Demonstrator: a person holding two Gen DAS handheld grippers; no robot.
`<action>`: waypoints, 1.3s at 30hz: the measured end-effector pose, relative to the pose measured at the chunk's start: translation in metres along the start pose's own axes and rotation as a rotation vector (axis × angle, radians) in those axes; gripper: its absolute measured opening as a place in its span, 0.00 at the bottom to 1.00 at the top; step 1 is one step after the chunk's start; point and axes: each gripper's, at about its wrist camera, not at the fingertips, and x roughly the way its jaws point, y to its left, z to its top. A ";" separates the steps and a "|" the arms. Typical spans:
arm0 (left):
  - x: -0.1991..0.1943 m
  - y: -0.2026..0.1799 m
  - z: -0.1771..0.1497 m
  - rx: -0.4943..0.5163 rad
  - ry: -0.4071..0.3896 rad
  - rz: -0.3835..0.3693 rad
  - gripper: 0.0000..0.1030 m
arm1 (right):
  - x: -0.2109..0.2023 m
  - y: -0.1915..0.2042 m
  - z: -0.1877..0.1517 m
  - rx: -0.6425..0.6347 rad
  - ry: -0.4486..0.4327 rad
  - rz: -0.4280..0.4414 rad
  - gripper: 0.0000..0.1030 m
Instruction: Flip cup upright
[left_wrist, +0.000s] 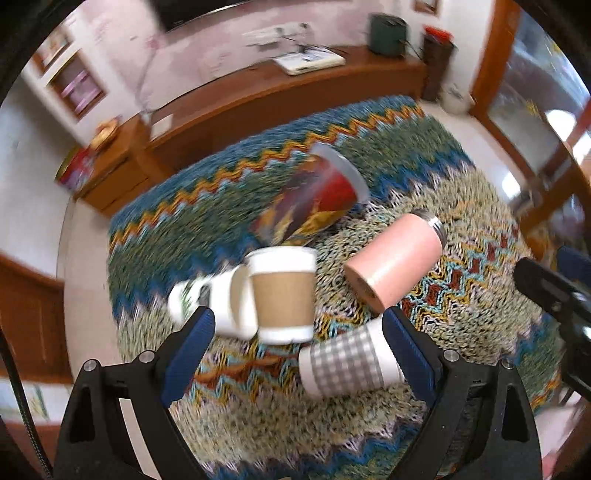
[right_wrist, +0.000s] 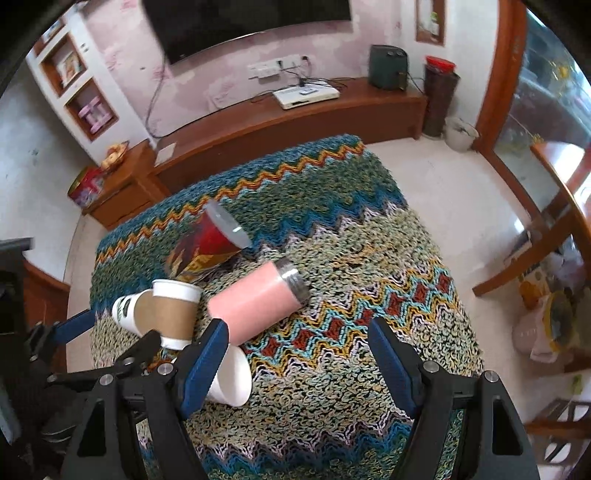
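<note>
Both grippers — left gripper (left_wrist: 297, 332) and right gripper (right_wrist: 297, 343) — spread apart, holding nothing; brown-sleeved cup (left_wrist: 283, 291) stands upright mid-frame, gingham cup (left_wrist: 347, 363) lying lower right.

The right hand-held gripper (right_wrist: 295, 354) is hanging over the worktop (right_wrist: 369, 258) with its blue fingers (right_wrist: 388, 363) spread wide and nothing between them. Beyond it a pink bottle (right_wrist: 255, 301) is lying on its side, a brown-sleeved paper cup (right_wrist: 175, 314) is standing upright, and a red cup (right_wrist: 207, 245) is tipped over. The left hand-held gripper (right_wrist: 110, 341) is reaching in by the paper cup
</note>
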 end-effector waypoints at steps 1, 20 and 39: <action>0.005 -0.004 0.004 0.027 0.003 -0.008 0.91 | 0.002 -0.004 0.000 0.011 0.002 -0.004 0.76; 0.088 -0.086 0.053 0.411 0.200 -0.122 0.91 | 0.038 -0.063 -0.017 0.210 0.076 -0.078 0.76; 0.081 -0.109 0.037 0.475 0.233 -0.080 0.72 | 0.041 -0.078 -0.035 0.222 0.091 -0.060 0.76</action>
